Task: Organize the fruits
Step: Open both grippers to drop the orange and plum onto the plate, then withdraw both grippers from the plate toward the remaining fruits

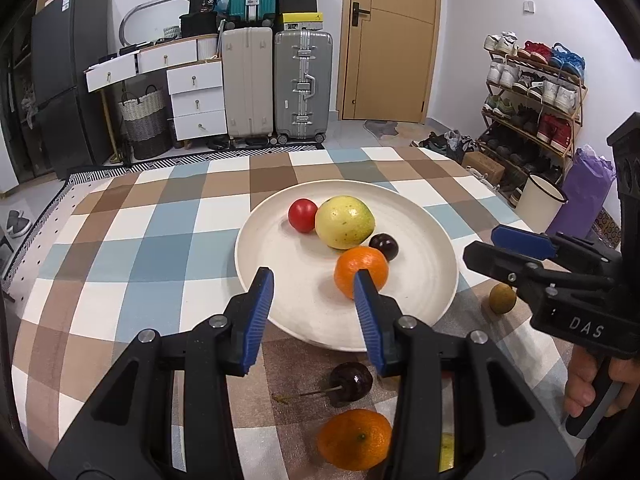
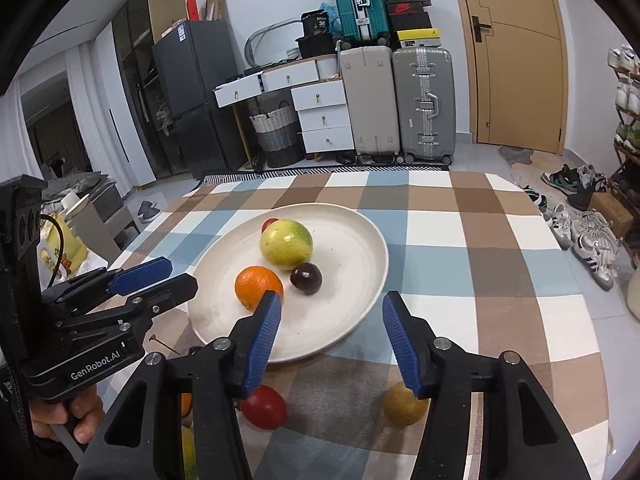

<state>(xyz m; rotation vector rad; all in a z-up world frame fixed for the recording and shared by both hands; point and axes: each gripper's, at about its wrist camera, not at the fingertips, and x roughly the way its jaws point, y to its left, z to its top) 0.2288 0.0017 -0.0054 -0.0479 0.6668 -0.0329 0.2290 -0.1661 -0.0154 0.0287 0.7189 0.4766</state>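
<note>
A white plate (image 1: 420, 292) (image 2: 360, 248) on the checked tablecloth holds a red tomato (image 1: 303, 215), a yellow-green fruit (image 1: 345, 222) (image 2: 286, 244), a dark plum (image 1: 384, 246) (image 2: 306, 278) and an orange (image 1: 356, 268) (image 2: 256, 286). My left gripper (image 1: 314, 280) is open and empty over the plate's near rim. On the cloth below it lie a dark cherry with a stem (image 1: 351, 383) and a second orange (image 1: 354, 445). My right gripper (image 2: 332, 304) is open and empty over the plate's near edge. A red fruit (image 2: 264, 407) and a brownish-yellow fruit (image 2: 402, 406) (image 1: 502, 298) lie on the cloth under it.
The table's far edge (image 2: 400, 174) meets the floor with suitcases (image 1: 276, 88), a drawer unit (image 1: 196, 100) and a shoe rack (image 1: 532, 92) behind. A white bucket (image 1: 538, 200) stands on the floor at the right. Each gripper shows in the other's view.
</note>
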